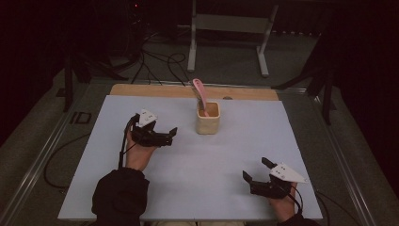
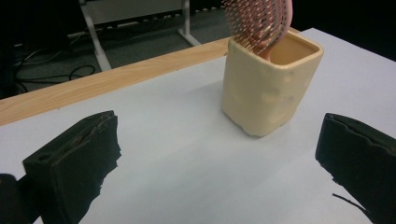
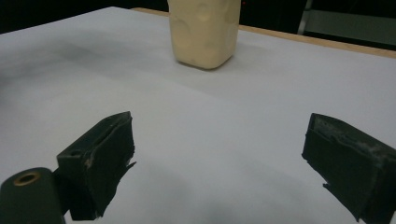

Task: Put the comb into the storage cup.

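- Hairbrush (image 1: 201, 96), pink, stands in a cream square cup (image 1: 208, 118) near the far middle of the white table sheet (image 1: 197, 165).
- Its long axis runs nearly upright, tilted so that the upper end leans toward the far left of the high view while the lower end sits inside the cup.
- From the left gripper view, the bristled head (image 2: 256, 21) rises out of the cup's mouth (image 2: 273, 49), bristles facing that camera, with the top cut off by the frame edge.
- Which end of the brush is down in the cup cannot be fully told, as the cup wall hides it.
- Left gripper (image 1: 173, 134) lies low over the sheet, just left of the cup and apart from it, pointing right toward the cup; its jaws stand wide apart with nothing between them.
- Right gripper (image 1: 256, 169) rests near the front right of the sheet, well apart from the cup, pointing toward the far left; its jaws are also spread with bare sheet between them.
- Right gripper view has the cup's lower body (image 3: 205, 32) straight ahead, far off.
- A bare wooden strip (image 1: 141, 90) of tabletop runs along the far edge, behind the cup.
- Cables (image 1: 157, 63) and a white metal stand (image 1: 228, 28) sit on the dark floor beyond the table.
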`<action>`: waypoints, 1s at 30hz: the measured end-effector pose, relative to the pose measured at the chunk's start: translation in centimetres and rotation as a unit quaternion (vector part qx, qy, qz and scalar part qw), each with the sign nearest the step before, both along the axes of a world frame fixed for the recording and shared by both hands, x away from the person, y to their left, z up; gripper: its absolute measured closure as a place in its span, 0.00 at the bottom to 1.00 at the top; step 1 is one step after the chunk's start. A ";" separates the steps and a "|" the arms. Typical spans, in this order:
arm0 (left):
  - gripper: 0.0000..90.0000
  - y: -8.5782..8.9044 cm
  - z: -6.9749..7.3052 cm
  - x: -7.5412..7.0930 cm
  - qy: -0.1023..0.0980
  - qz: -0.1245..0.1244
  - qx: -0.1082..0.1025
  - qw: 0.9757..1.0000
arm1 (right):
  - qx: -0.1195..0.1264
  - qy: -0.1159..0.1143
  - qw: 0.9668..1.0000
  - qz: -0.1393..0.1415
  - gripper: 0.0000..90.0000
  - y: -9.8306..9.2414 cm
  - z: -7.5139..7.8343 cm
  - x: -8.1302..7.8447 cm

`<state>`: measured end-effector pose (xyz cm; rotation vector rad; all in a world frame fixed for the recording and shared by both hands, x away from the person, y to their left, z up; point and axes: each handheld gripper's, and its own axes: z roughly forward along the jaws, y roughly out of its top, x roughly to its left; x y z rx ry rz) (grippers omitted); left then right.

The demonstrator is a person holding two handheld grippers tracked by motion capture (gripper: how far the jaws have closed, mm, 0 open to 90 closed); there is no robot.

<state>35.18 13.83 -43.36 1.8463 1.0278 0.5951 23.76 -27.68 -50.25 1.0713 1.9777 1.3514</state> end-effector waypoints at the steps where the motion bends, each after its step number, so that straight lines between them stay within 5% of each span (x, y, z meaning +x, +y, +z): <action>1: 0.00 0.2 0.0 -0.1 0.000 0.001 -0.001 1.000 | 0.000 0.000 1.000 0.000 0.10 0.0 0.0 0.0; 30: 0.00 5.2 -2.8 -5.5 0.008 0.008 -0.004 1.000 | -0.003 0.002 1.000 -0.001 0.10 0.4 -0.1 -0.1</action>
